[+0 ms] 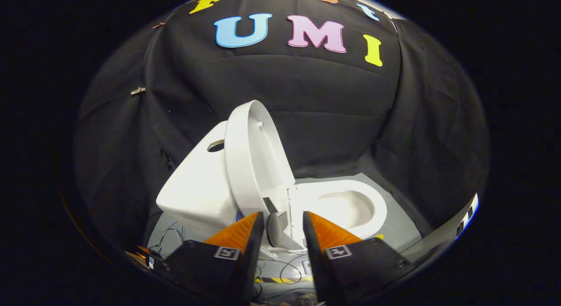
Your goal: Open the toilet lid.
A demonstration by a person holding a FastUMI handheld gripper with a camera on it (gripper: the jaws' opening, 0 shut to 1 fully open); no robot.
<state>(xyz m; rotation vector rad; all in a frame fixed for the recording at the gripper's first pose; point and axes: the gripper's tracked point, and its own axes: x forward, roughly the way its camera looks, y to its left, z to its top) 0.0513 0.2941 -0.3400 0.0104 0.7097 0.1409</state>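
- The toilet lid [252, 159] stands raised, close to upright, its top leaning back towards the tank [197, 179]. I cannot tell whether it touches the tank or only stands just before it. Standing this way it leaves the bowl uncovered, so I judge the task done or nearly done.
- The lid sits just beyond the tool [282, 220], its hinge end straight ahead of the gap between the fingers.
- The tool's two fingers are spread apart with nothing pinched between them. They hang free above the floor [401, 227], short of the toilet, and touch no part of it. That suits a lid that rests on its own and needs no holding.
- The seat [346, 190] lies flat on the bowl [346, 207], which opens to the right of the hinge. The bowl's inside looks bare and white.
- The toilet stands on the grey floor, near where the floor meets the black cloth wall [324, 117] behind it. The cloth drapes around on both sides.
- Thin wires [287, 266] trail over the floor just under the fingers. A strip of striped tape [280, 280] lies along the floor's near edge.
- Counts: one toilet, one lid, one seat, one tank, and one round opening [215, 146] in the tank's top. One tool with two fingers, each bearing one square marker [226, 253]. The wires are too tangled to count.
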